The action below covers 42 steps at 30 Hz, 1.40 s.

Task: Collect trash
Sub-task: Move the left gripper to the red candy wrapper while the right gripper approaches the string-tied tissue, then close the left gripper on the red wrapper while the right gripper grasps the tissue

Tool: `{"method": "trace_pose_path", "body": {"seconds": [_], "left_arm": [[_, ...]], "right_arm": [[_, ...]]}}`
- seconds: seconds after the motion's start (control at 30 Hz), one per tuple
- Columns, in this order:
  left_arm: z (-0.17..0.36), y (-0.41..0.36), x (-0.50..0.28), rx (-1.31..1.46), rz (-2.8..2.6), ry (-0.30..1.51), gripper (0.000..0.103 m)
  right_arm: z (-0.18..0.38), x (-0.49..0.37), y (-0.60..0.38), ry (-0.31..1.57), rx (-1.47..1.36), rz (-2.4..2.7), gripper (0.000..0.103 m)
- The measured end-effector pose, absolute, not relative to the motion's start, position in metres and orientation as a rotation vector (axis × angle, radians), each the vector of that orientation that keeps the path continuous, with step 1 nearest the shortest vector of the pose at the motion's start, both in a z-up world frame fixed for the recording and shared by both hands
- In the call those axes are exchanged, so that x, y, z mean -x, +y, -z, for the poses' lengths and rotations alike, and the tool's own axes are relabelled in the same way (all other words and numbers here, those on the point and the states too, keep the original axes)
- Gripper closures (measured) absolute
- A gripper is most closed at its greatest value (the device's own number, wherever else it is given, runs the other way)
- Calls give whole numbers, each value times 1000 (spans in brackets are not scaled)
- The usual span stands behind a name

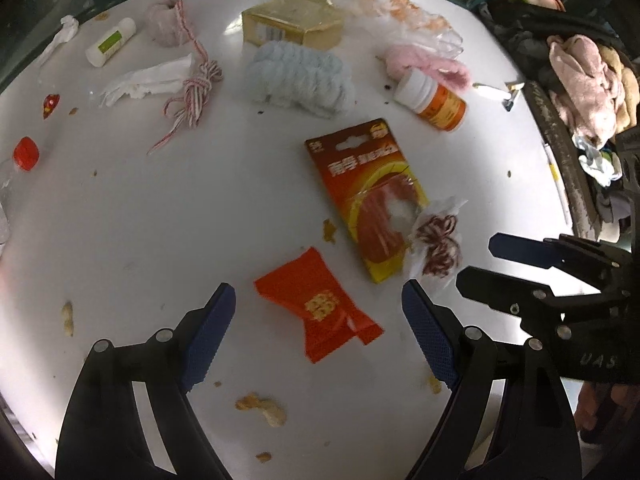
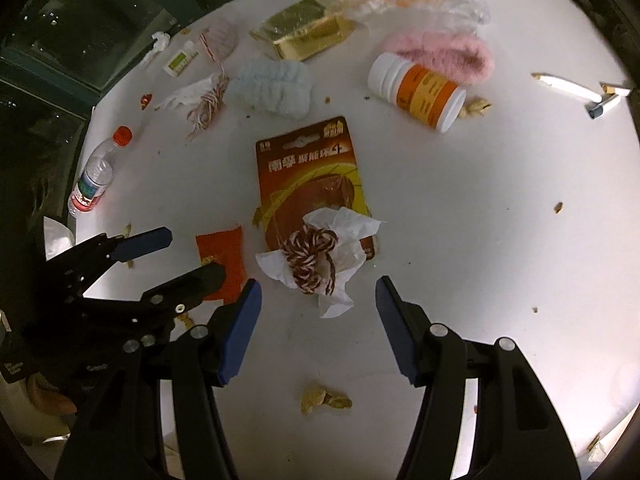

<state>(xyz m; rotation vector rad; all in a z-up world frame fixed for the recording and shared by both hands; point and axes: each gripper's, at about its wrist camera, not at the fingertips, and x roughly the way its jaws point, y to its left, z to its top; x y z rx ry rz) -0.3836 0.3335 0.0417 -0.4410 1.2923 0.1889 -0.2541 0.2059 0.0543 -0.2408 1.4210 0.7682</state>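
My left tongs (image 1: 318,316) straddle the red wrapper (image 1: 320,308), right tongs (image 2: 318,300) the tissue wad (image 2: 320,256) (both spread, empty); flat wrapper may slip on the worktop (image 1: 120,220).

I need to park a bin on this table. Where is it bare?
Bare: right of the battery card, below the pill bottle; also between bottle cap and red packet, crumbs only. Crowded: the far edge around the gold box.

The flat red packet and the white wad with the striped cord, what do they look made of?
Flat red packet: probably glossy paper or thin foil, judging by sharp creases and a gold print. White wad: soft tissue paper, crumpled and matte. Red-and-white striped cord: twisted textile twine, plies visible.
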Motion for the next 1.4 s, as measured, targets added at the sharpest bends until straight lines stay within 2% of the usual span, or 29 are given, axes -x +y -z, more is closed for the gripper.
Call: {"method": "trace_pose_path", "body": {"seconds": [0.83, 0.93, 1.0, 1.03, 1.07, 1.17, 1.23, 1.27, 1.3, 1.4], "left_arm": [[-8, 344, 392, 518, -262, 1344, 23], [-10, 345, 391, 513, -269, 1328, 31], [-11, 344, 390, 510, -259, 1325, 42], [-12, 343, 389, 507, -248, 1325, 47], [-12, 342, 388, 507, -237, 1327, 58], [-13, 337, 384, 517, -193, 1334, 61], [-15, 333, 384, 510, -179, 1332, 63], [-17, 331, 384, 509, -171, 1330, 69], [-18, 328, 384, 509, -158, 1329, 81], [-26, 324, 384, 504, -133, 1316, 86]], "right_arm": [[-12, 243, 222, 1502, 260, -742, 46], [-12, 244, 228, 1488, 280, -754, 46], [-12, 244, 229, 1476, 284, -759, 46], [-12, 245, 229, 1472, 281, -758, 52], [-12, 245, 228, 1476, 267, -767, 65], [-11, 247, 228, 1491, 241, -789, 79], [-13, 248, 225, 1495, 217, -801, 81], [-14, 248, 223, 1496, 202, -803, 82], [-15, 248, 221, 1499, 183, -807, 82], [-22, 248, 214, 1496, 141, -809, 83]]}}
